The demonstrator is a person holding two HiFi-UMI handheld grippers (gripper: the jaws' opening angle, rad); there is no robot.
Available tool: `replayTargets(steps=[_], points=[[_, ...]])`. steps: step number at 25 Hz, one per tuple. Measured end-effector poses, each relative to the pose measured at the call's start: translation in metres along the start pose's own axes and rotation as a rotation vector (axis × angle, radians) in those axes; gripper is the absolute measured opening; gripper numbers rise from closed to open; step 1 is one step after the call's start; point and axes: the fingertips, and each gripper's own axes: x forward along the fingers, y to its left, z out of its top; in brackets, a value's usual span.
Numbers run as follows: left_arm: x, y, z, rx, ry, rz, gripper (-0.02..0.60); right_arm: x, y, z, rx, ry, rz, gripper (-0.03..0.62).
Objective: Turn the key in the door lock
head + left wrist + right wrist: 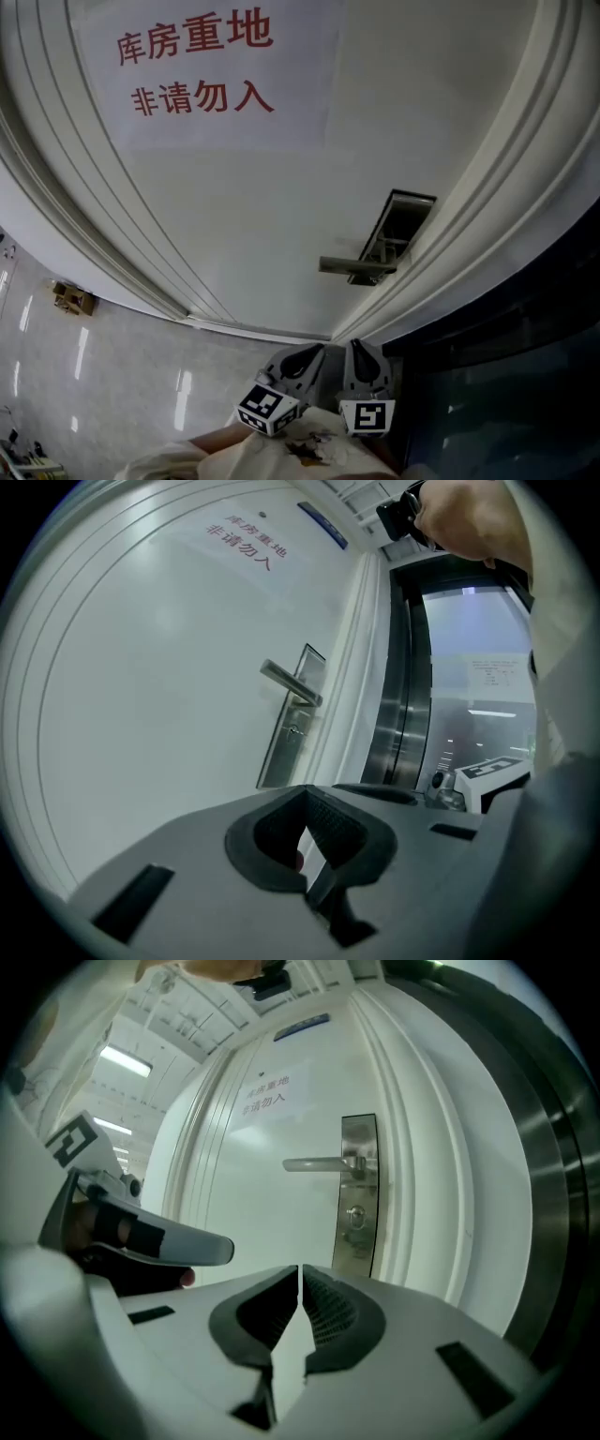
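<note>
Where the left gripper (302, 789) waits: low before the white panelled door (159, 696), well apart from the lock, jaws together on nothing, likely idle because it has no part yet.
Right gripper (299, 1267): just beside it, jaws likewise closed and empty, aimed toward the lock side, probably the one meant for the key.
Silver lever handle (323, 1163): level, untouched.
Brushed-metal lock plate (358, 1241): at the door's right edge; its round keyhole cylinder (354, 1215) sits under the handle; any key there is too small to confirm.

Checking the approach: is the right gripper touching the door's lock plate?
Apart. The right gripper view shows the right gripper well short of the lock plate.
</note>
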Motion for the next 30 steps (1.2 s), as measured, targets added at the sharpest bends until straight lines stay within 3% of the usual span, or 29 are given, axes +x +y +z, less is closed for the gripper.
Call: replayTargets(steps=[3,6,8,10,13,21,27,30], points=[[0.014,0.032,0.017,0.035,-0.025,-0.014,0.005,0.029,-0.013,0.017,-0.129,0.015,-0.098,0.012],[0.029,0.056,0.025,0.076,-0.021,-0.041,0.005,0.059,-0.024,0.027,-0.182,0.002,-0.191,0.025],[0.03,0.053,0.023,0.06,-0.006,-0.063,0.005,0.06,-0.03,0.032,-0.206,-0.007,-0.238,0.081],[0.032,0.048,0.015,0.016,0.015,-0.077,0.005,0.056,-0.038,0.037,-0.256,-0.009,-0.281,0.089],[0.038,0.046,0.008,-0.041,0.036,-0.088,0.005,0.061,-0.05,0.051,-0.397,-0.027,-0.338,0.1],[0.043,0.046,0.007,-0.028,0.044,-0.145,0.005,0.087,-0.065,0.064,-0.786,0.076,-0.426,0.103],[0.039,0.06,0.006,-0.028,0.045,-0.128,0.005,0.101,-0.072,0.062,-0.873,0.125,-0.475,0.096],[0.034,0.066,0.014,-0.032,0.03,-0.108,0.005,0.099,-0.075,0.064,-0.861,0.133,-0.506,0.038]])
